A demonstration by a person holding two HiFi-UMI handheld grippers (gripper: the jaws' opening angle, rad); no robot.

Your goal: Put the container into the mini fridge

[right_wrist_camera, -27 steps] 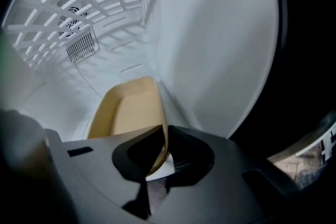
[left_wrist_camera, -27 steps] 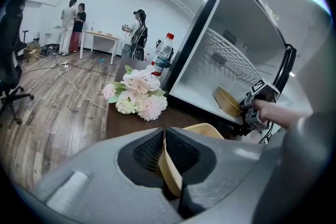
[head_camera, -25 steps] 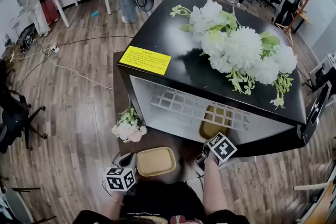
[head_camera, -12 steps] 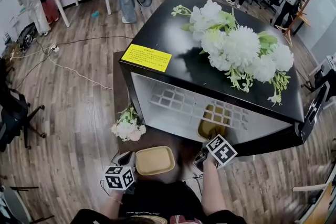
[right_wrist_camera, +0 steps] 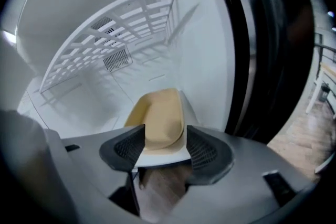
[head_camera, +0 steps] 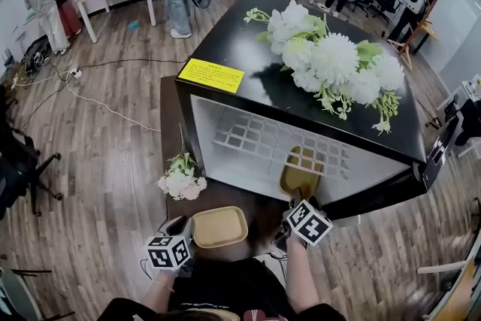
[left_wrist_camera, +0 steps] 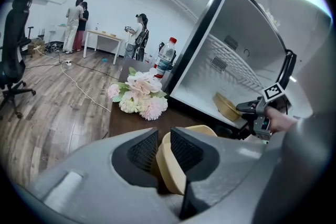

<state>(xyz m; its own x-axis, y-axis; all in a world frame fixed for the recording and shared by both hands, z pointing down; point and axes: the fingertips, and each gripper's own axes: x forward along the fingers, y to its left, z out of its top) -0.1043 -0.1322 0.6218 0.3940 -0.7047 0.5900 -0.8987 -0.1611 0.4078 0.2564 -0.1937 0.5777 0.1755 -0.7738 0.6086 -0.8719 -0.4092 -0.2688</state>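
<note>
The black mini fridge (head_camera: 248, 83) stands open, its white inside facing me. One tan container (head_camera: 301, 175) lies on the fridge floor at the right, seen close up as the container (right_wrist_camera: 157, 118) in the right gripper view. My right gripper (head_camera: 294, 201) is at the fridge mouth with its jaws opening wide. That container's near end lies between the tips (right_wrist_camera: 165, 144), untouched by the pads. A second tan container (head_camera: 219, 226) sits in front of the fridge. My left gripper (left_wrist_camera: 164, 147) still pinches its rim (left_wrist_camera: 170, 168) while its jaws are opening.
A pink and white bouquet (head_camera: 182, 180) lies on the dark table (head_camera: 171, 128) left of the fridge, with a water bottle (left_wrist_camera: 164, 57) behind it. White flowers (head_camera: 331, 64) cover the fridge top. The fridge door (head_camera: 440, 154) hangs open at right. A wire shelf (head_camera: 278, 150) spans the inside.
My right gripper has opened and let go of the container inside the fridge, then drawn back a little toward me. The left gripper and its container have stayed put.
</note>
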